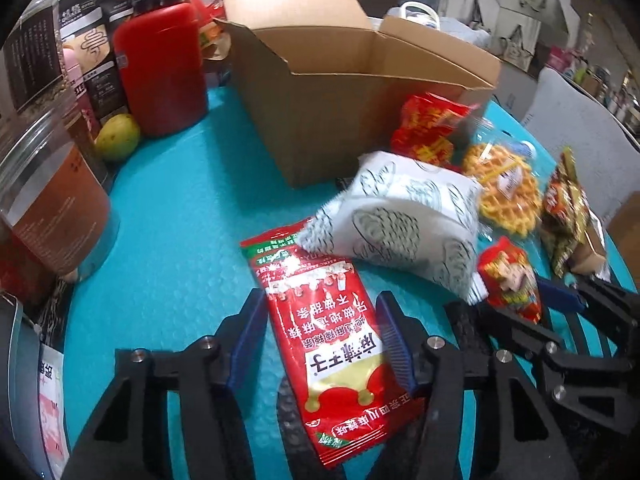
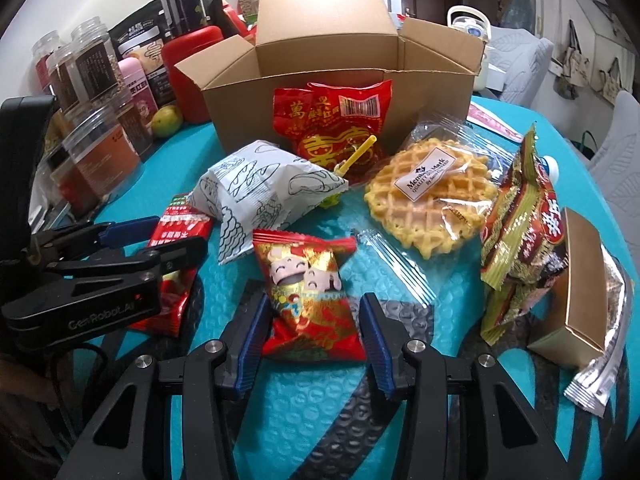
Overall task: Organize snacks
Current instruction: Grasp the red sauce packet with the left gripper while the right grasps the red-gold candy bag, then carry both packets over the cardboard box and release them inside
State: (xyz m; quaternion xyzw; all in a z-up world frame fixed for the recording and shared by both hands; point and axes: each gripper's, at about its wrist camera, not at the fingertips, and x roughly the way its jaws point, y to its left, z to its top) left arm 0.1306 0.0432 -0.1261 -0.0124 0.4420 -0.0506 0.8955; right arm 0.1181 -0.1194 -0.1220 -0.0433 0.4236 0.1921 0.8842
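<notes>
Between the blue pads of our left gripper [image 1: 322, 338] lies a long flat red foil sachet [image 1: 325, 344] with white lettering; the pads press its edges, so the jaws grip it on the teal bubble mat [image 1: 172, 248]. Our right gripper [image 2: 312, 340] clamps a small red-and-gold cartoon snack packet [image 2: 310, 296] the same way. Just ahead of both rests a white printed paper pouch [image 2: 260, 196], then a wrapped yellow waffle [image 2: 428, 196] to its right. Farthest ahead stands the open brown cardboard box [image 2: 336, 92].
</notes>
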